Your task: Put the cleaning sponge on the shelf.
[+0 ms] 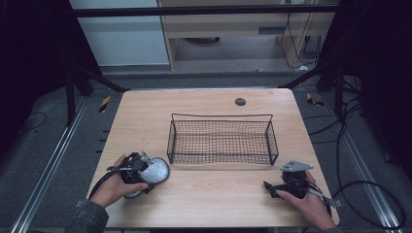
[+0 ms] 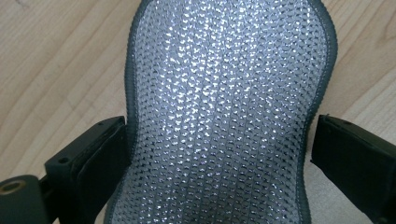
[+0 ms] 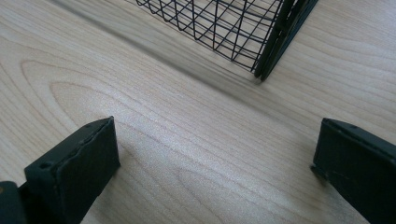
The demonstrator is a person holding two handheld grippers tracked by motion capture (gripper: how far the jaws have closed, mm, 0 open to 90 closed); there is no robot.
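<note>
The left gripper (image 1: 151, 177) is straddling a silver, sparkly mesh insole with grey edging (image 2: 224, 116) lying on the wooden bench (image 1: 214, 194); its jaws are standing wide, not yet pressing. The right gripper (image 1: 270, 186) is waiting open and empty. Next move, I judge: closing, then lifting toward the black wire basket (image 1: 222, 138).

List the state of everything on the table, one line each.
Insole: silvery, flat on the table, between the left tool's jaws.
Left tool: jaws on both sides of the insole; grip unclear.
Right tool: open, holding nothing, low over the table.
Wire basket: upright, empty.
</note>
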